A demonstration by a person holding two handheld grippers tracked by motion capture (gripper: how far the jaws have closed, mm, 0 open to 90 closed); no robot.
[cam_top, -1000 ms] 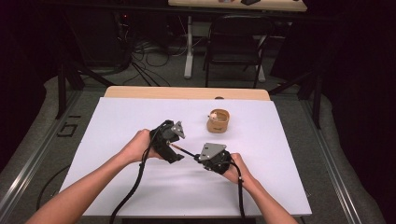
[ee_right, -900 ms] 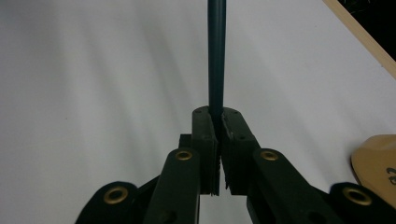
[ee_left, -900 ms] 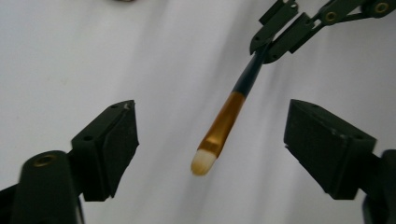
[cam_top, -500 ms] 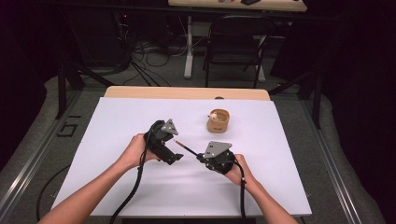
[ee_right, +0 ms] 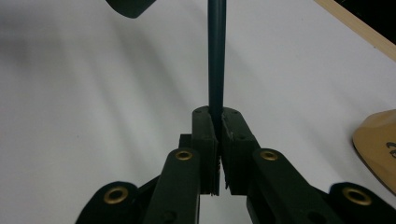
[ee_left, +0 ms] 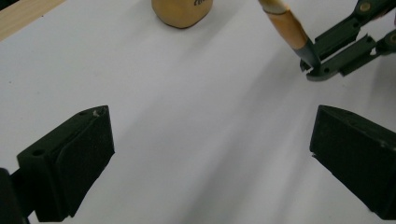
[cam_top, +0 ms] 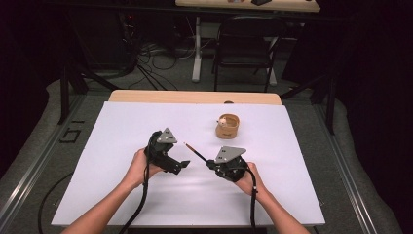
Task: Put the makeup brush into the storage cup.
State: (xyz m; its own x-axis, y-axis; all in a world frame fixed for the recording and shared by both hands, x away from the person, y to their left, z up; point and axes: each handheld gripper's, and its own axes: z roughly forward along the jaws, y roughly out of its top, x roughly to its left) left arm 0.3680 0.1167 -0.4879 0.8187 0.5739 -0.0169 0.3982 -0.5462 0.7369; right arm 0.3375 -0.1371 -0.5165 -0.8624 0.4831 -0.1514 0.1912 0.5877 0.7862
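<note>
A thin brush (cam_top: 195, 152) with a dark handle and a tan section is held by its handle end in my right gripper (cam_top: 209, 164), which is shut on it. In the right gripper view the handle (ee_right: 216, 56) rises straight from the closed gripper (ee_right: 217, 119). My left gripper (cam_top: 181, 165) is open and holds nothing, just left of the brush tip. In the left gripper view, that gripper (ee_left: 212, 121) has its jaws wide apart, with the brush (ee_left: 287, 25) and the right gripper (ee_left: 317, 70) at the upper right.
A small round wooden cup (cam_top: 227, 126) stands behind the grippers, also in the left gripper view (ee_left: 183, 10) and the right gripper view (ee_right: 378, 140). The white table (cam_top: 146, 122) has a wooden far edge (cam_top: 195, 96). A black chair (cam_top: 243, 48) stands beyond.
The two grippers have drawn apart: the left one moved left, away from the brush, and the right one shifted slightly right with the brush.
</note>
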